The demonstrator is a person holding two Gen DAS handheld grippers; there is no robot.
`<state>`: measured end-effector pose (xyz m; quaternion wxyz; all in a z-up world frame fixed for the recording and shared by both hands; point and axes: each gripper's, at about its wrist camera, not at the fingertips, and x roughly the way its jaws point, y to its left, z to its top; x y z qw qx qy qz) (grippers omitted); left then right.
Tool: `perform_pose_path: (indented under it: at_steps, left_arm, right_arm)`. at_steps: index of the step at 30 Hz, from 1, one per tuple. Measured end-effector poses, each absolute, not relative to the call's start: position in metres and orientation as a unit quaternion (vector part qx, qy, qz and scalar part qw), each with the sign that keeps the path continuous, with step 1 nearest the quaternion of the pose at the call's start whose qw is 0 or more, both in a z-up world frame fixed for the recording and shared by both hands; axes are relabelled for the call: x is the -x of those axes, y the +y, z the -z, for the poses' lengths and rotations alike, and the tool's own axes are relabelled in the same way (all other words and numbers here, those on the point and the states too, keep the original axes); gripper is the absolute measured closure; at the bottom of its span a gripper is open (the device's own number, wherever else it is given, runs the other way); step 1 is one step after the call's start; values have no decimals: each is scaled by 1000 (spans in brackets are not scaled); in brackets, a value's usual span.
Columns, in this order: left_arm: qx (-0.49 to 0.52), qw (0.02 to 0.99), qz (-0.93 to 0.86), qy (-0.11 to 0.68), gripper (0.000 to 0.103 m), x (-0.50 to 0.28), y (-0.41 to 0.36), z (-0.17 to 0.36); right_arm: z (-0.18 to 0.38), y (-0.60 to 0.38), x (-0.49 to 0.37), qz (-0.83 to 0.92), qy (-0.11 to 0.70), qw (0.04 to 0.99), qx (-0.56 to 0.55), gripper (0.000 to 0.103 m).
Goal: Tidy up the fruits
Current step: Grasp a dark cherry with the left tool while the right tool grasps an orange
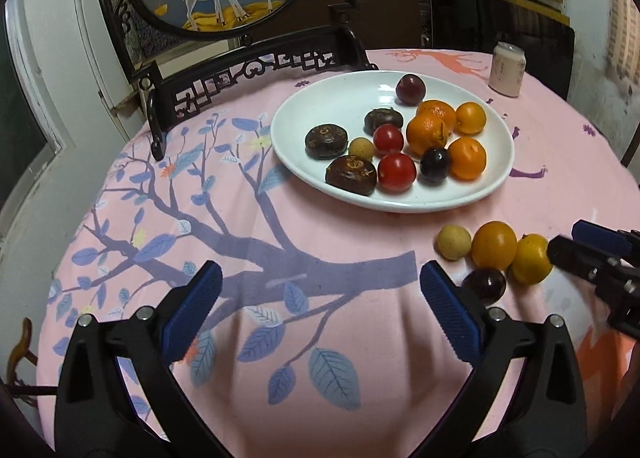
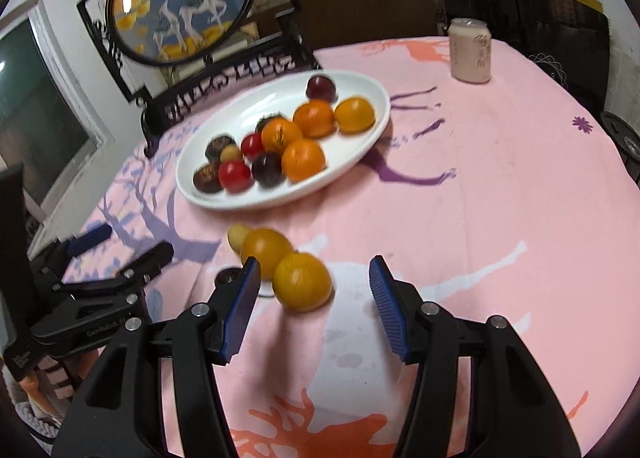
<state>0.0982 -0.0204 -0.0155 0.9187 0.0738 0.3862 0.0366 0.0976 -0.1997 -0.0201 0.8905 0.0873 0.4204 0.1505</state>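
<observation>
The right gripper [image 2: 314, 308] is spread wide, its blue ribbed pads flanking a round yellow-orange citrus fruit [image 2: 302, 281] lying on the pink printed tablecloth [image 2: 480, 218]. The left gripper [image 1: 320, 298] also gapes, holding nothing. Beside that fruit lie a second orange citrus [image 1: 494, 245], a small tan longan [image 1: 453, 242] and a dark plum [image 1: 485, 284]. Beyond them sits the white oval ceramic plate [image 1: 320, 114] of mixed fruit, and beyond the plate a pale drink can [image 1: 507, 67].
</observation>
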Motion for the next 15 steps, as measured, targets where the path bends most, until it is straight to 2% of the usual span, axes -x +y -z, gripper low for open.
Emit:
perform_pose_path:
  at_steps: [9,15]
  left_arm:
    - [-51,915,-42,397,2,-103,-10,15]
    - [-52,916,-26,396,2,-101,-14,14]
  right_arm:
    - [33,-196,-105,-143,445,882,-61,43]
    - [20,-230,-104,-122,414,894,-122,43]
